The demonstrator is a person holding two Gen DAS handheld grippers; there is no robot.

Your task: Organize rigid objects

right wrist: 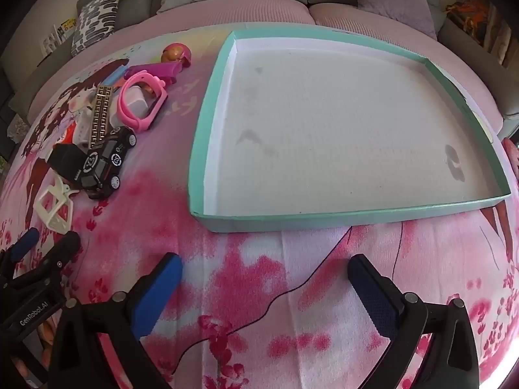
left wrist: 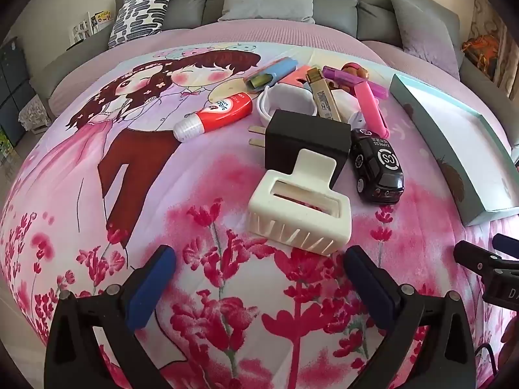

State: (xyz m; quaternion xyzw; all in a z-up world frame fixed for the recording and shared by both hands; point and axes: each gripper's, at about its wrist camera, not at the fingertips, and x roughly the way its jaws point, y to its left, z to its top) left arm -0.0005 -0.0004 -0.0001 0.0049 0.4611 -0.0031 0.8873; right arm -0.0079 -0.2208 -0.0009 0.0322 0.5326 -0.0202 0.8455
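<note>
Bedspread [left wrist: 201, 175] bears hair clip [left wrist: 300, 207] just beyond left claw [left wrist: 259, 278], seemingly spread, empty

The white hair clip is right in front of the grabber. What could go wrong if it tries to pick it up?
The white hair clip leans against the black plug, so grabbing it might drag the plug or bump the toy car. The open left gripper could also pinch the soft blanket. The teal box sits off to the right, so the clip might drop on the way.

Cream hair clip [left wrist: 300, 206], black toy car [left wrist: 378, 165], red tube [left wrist: 215, 115], teal-rimmed white tray [right wrist: 207, 123], pink floral blanket [left wrist: 207, 259].
</note>
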